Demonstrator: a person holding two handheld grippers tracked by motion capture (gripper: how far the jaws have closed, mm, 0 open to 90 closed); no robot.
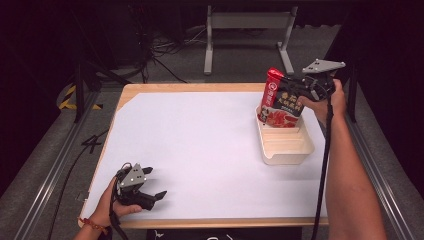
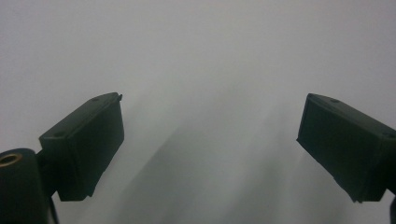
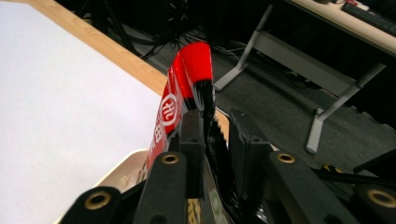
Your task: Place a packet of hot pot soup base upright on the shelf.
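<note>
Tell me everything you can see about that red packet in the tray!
The red packet is a shiny, crinkly bag, red on top with white writing and a dark lower part showing a food picture. It stands nearly upright, leaning slightly, its bottom inside the far end of the cream tray. The right tool has its edge between the jaws, which look slightly apart.

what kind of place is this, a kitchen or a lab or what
Likely a lab or recording workspace, not a kitchen: a wooden table under a white sheet, loose cables on grey carpet, and metal-legged benches behind.
</note>
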